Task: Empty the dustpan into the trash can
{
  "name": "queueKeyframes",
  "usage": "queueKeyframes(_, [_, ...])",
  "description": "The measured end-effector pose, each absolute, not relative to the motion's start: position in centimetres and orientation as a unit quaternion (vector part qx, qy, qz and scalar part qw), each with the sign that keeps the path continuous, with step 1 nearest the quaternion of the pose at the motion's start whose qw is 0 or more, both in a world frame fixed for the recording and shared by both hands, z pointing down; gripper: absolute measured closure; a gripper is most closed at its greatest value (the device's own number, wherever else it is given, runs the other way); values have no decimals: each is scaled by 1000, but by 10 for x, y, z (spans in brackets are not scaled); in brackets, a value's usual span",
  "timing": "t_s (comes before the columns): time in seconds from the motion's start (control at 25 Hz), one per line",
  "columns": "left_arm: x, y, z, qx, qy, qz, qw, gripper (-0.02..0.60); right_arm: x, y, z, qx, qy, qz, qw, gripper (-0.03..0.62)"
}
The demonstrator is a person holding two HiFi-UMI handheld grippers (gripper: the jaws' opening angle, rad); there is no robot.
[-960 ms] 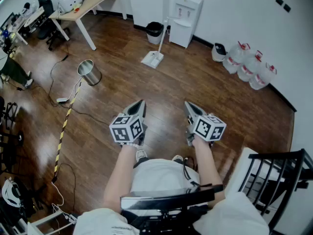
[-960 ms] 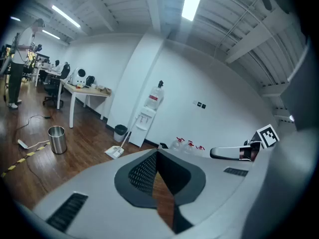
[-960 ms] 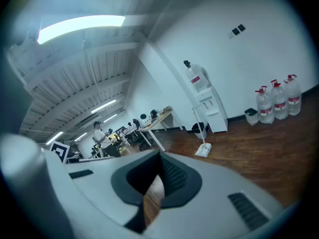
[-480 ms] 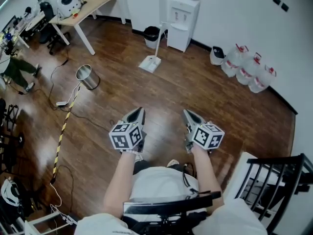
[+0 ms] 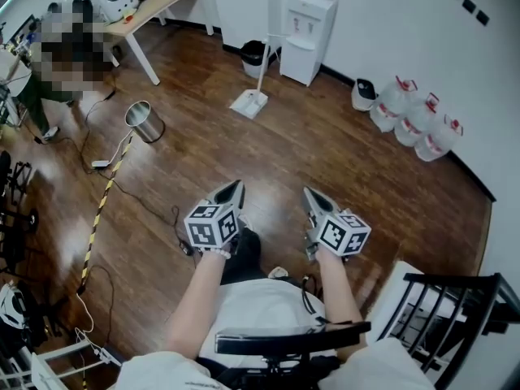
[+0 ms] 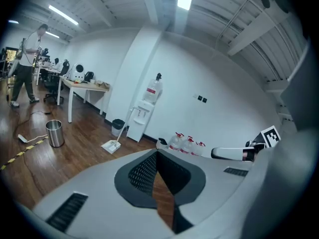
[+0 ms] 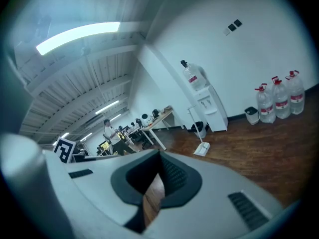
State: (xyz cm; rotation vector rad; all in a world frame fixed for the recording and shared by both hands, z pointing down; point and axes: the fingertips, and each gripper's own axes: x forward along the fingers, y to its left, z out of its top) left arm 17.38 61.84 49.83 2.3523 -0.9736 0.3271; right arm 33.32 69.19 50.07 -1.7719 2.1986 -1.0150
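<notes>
Both grippers sit lower in head view than before; I'm walking in. Left gripper (image 5: 236, 187), right gripper (image 5: 310, 193) clenched, empty. Dustpan (image 5: 250, 101) well ahead, near bin (image 5: 254, 55). Approach step; next I open and take its handle.

Glossy wood, bright metal.
Your floor (image 5: 325, 153) is varnished plank; the trash can (image 5: 145, 121) polished metal; the dustpan (image 5: 249, 102) matt white plastic.

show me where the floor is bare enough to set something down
Widest bare floor: between the dustpan, the water jugs and you. A smaller patch lies between the steel bin and the dustpan. Crowded: the left, with cables and striped tape.
</notes>
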Motion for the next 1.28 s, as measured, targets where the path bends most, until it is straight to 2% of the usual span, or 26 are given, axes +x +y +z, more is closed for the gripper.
queueKeyframes(0.24, [200, 549, 508, 879, -363, 108, 290, 586, 354, 623, 509, -590, 738, -323, 58, 572])
queueKeyframes(0.76, [212, 319, 511, 876, -357, 108, 306, 586, 370, 374, 499, -603, 738, -299, 47, 564])
queueKeyframes(0.92, [225, 264, 503, 884, -341, 108, 300, 586, 373, 310, 495, -607, 743, -281, 30, 436])
queueKeyframes(1.28, [254, 169, 513, 881, -342, 110, 309, 586, 393, 207, 516, -616, 739, -274, -8, 384])
